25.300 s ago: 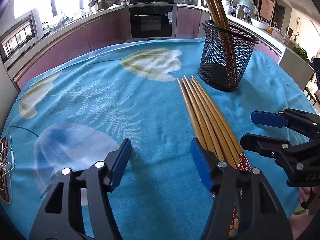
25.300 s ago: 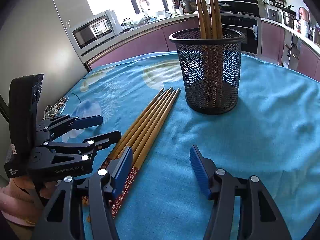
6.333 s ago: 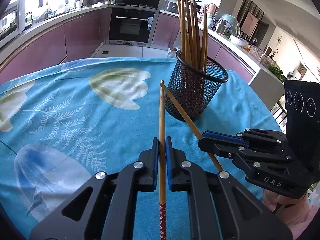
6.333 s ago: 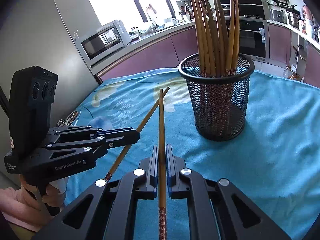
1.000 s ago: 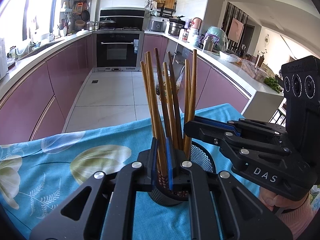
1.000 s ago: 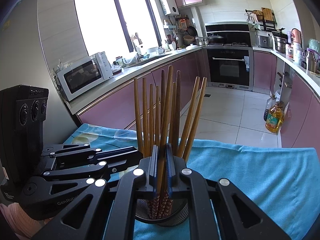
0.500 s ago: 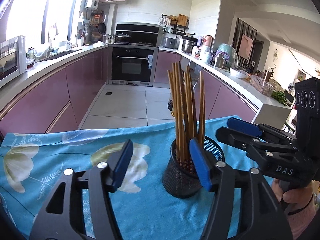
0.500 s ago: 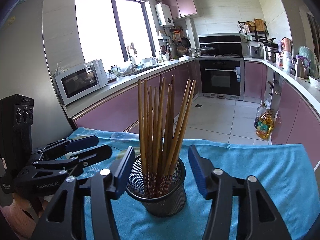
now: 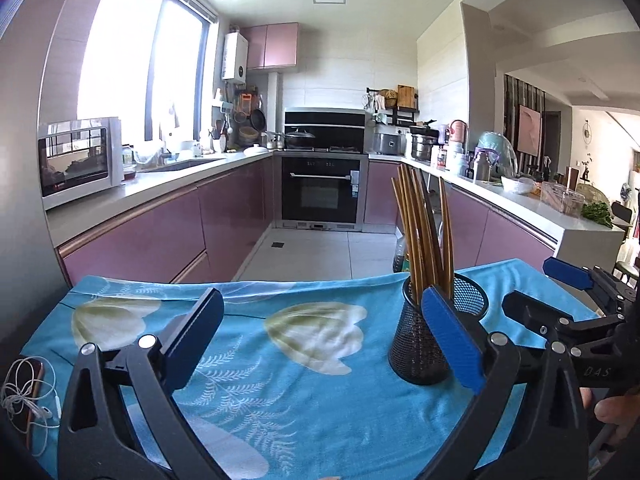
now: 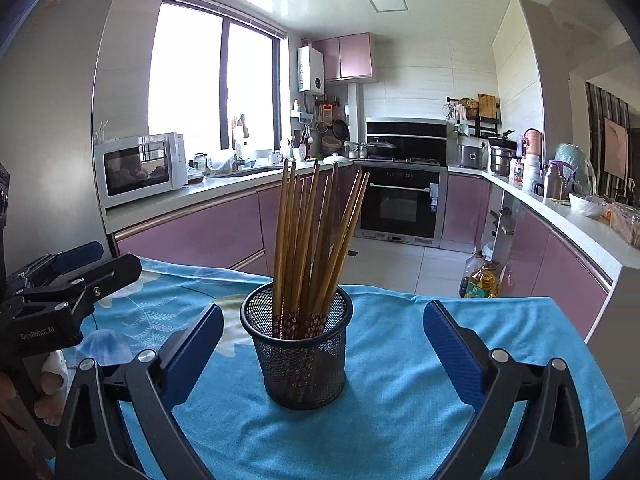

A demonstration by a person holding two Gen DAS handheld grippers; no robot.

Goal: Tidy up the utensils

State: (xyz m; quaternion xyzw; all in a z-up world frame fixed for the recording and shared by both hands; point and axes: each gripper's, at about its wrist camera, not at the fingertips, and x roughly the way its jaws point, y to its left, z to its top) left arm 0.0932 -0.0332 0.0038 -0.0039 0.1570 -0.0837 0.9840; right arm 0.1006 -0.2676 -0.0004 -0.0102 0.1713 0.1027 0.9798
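A black mesh cup [image 10: 306, 364] stands upright on the blue flowered tablecloth [image 9: 280, 360], and several wooden chopsticks [image 10: 316, 240] stand in it with their patterned ends down. My right gripper [image 10: 324, 312] is a little back from the cup, its jaws opening wide with nothing between the pads. In the left wrist view the cup [image 9: 416, 356] and chopsticks [image 9: 420, 232] sit to the right, partly behind my right-hand pad. My left gripper [image 9: 320, 300] is opening too and holds nothing. Each view also shows the other gripper: right [image 9: 536, 286], left [image 10: 114, 258].
A phone with tangled white earphones [image 9: 24, 396] lies at the table's left edge. The cloth's far edge drops to a tiled floor, where an oil bottle [image 10: 480, 280] stands. Kitchen counters, an oven and a microwave [image 10: 140, 168] are beyond.
Both grippers were shut on chopsticks over the cup; they have let them go into it, opened wide and drawn back, so the cup now sits farther off.
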